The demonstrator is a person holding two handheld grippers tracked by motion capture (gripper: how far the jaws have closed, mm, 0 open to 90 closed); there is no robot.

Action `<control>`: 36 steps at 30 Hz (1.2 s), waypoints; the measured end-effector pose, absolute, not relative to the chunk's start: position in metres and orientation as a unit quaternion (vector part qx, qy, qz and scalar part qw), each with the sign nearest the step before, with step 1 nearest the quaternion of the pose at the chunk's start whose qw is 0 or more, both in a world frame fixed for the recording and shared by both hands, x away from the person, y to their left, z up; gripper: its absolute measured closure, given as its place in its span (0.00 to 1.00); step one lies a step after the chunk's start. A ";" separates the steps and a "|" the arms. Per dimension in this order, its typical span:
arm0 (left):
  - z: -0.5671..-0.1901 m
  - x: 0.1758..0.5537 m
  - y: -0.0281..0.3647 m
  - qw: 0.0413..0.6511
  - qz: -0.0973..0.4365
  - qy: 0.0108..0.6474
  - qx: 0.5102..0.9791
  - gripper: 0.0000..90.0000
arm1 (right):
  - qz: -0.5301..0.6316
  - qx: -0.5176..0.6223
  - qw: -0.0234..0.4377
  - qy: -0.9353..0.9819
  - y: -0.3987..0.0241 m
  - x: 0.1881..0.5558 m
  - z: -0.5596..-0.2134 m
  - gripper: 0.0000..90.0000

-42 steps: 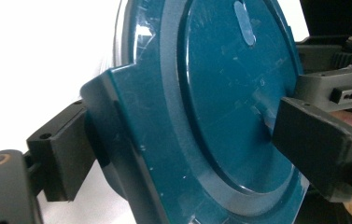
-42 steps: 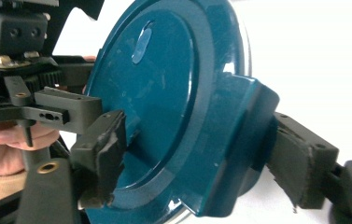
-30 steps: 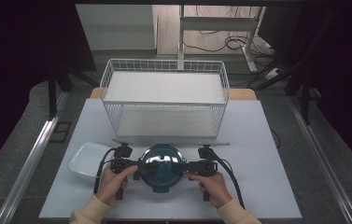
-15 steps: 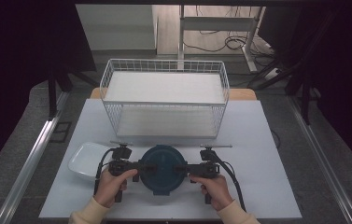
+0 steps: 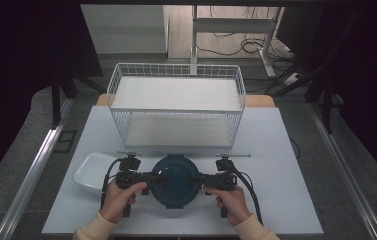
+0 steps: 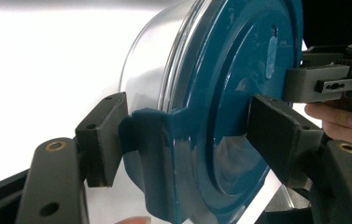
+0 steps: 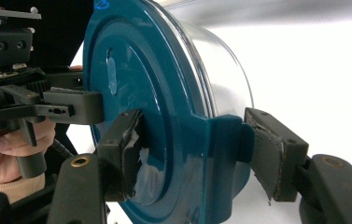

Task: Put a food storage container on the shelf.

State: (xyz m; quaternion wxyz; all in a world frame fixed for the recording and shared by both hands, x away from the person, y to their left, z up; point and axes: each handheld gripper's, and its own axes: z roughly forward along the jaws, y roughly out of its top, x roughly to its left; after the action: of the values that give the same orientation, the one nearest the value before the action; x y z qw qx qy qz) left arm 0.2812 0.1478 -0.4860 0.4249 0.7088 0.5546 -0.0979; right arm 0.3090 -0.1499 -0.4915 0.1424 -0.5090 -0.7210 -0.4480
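Observation:
A round glass container [image 6: 152, 65] with a teal lid [image 5: 176, 181] sits on the white table near the front edge. My left gripper [image 5: 157, 179] reaches in from the lid's left. Its jaws have just been closing, with the lid's teal side latch [image 6: 150, 154] between them. One pad presses the latch and the other rests on the lid's top, as the left gripper [image 6: 187, 140] shows up close. My right gripper [image 5: 195, 180] mirrors it on the lid's right. There the right gripper [image 7: 194, 151] clamps the opposite latch [image 7: 222, 140] against the lid.
A white wire basket [image 5: 176, 107] stands behind the container, across the table's middle. A white rectangular dish [image 5: 93, 171] lies just left of my left hand. Both hands are near the table's front edge [image 5: 181, 233].
The lid showed bright tilted glare a second ago and now lies flat and dull. Both grippers have drawn in slightly against its sides.

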 end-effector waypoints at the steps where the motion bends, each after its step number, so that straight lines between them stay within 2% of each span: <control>1: -0.485 0.281 0.148 0.426 -0.097 0.554 0.709 0.34 | -0.449 -0.508 0.141 -0.722 -0.150 0.309 -0.491 0.43; 36: -0.457 0.282 0.148 0.445 -0.073 0.539 0.711 0.35 | -0.467 -0.477 0.110 -0.737 -0.150 0.313 -0.460 0.43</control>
State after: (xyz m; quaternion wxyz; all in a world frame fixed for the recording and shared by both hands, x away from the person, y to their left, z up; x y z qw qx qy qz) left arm 0.2825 0.1480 -0.4571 0.4452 0.7113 0.5390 -0.0735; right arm 0.3133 -0.1503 -0.4599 0.1104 -0.4767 -0.7366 -0.4668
